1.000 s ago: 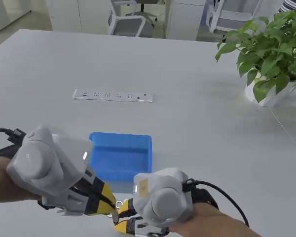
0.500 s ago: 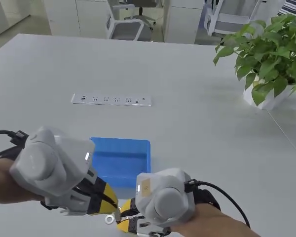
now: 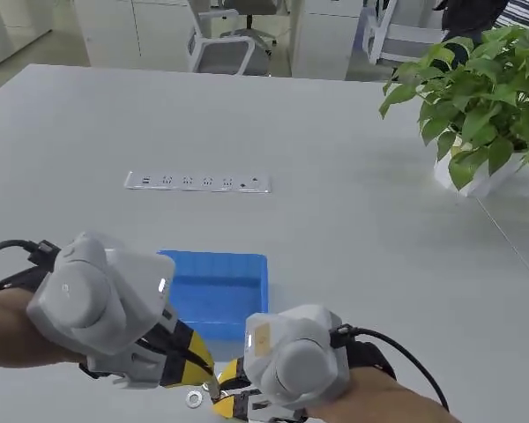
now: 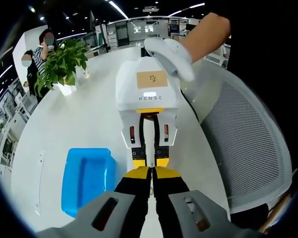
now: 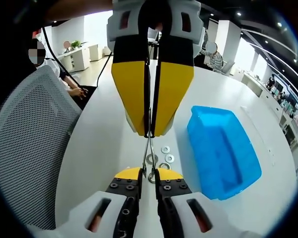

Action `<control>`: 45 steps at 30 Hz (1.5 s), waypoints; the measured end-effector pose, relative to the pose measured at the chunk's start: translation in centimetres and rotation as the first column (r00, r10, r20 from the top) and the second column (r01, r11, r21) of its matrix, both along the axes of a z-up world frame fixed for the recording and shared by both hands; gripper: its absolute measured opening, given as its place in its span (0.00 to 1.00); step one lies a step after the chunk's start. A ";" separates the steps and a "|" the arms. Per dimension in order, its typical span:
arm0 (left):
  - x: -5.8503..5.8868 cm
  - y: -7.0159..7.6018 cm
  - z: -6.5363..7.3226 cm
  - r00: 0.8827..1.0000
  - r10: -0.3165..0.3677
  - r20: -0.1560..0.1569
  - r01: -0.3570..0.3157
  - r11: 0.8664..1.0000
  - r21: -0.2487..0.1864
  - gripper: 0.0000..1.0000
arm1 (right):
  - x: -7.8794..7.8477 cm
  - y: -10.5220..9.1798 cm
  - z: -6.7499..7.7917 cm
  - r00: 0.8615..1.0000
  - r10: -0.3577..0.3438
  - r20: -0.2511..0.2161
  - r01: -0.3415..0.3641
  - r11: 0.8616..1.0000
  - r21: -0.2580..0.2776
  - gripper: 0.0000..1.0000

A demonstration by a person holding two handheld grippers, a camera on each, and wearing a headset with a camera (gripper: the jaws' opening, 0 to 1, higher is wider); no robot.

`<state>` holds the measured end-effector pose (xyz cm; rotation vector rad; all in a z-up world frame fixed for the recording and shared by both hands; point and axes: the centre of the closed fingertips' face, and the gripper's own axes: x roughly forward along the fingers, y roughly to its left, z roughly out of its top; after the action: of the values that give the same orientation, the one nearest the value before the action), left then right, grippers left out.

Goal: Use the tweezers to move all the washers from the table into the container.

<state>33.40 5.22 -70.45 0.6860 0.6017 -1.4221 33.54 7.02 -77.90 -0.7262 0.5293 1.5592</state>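
Status: early stage, with no transfer confirmed. My left gripper (image 5: 150, 131) has its fingers (image 5: 131, 89) shut on the upper end of the tweezers (image 5: 148, 148). My right gripper (image 5: 149, 176) has its fingers (image 5: 126, 174) drawn narrow onto the tweezers' arms near the tip. The tip points down at the desk (image 5: 99, 148), at or just above one washer; whether that washer is gripped I cannot tell. The washers (image 5: 165, 149), about five in all, lie in a loose cluster on the desk just beside the blue container (image 5: 223, 153). The container's interior reads as plain blue, with no washer visible inside. Judgement: the full count is left to move, one piece at a time.
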 end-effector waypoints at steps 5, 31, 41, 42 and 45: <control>0.2 -0.2 0.0 1.000 0.000 0.000 0.000 1.000 -0.005 0.05 | 0.1 -0.1 -0.1 1.000 -0.004 -0.003 0.004 1.000 0.002 0.12; 0.4 -0.8 0.2 1.000 0.016 -0.009 -0.016 1.000 -0.019 0.05 | 0.4 -0.2 -0.2 0.994 -0.090 -0.062 0.091 0.996 0.012 0.08; 0.3 -0.4 0.3 1.000 0.019 -0.012 -0.019 1.000 -0.015 0.05 | 0.4 0.0 -0.1 0.995 -0.083 -0.058 0.084 0.996 0.014 0.11; 0.3 -0.4 0.3 1.000 0.020 -0.012 -0.020 1.000 -0.014 0.05 | 0.4 0.0 -0.1 0.994 -0.085 -0.061 0.086 0.996 0.013 0.11; 0.3 -0.3 0.3 1.000 0.024 -0.012 -0.024 1.000 -0.013 0.05 | 0.5 0.1 -0.1 0.994 -0.089 -0.069 0.090 0.996 0.008 0.11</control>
<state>33.72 4.88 -70.15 0.6581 0.6071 -1.4075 34.03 7.08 -78.02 -0.6346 0.5958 1.5060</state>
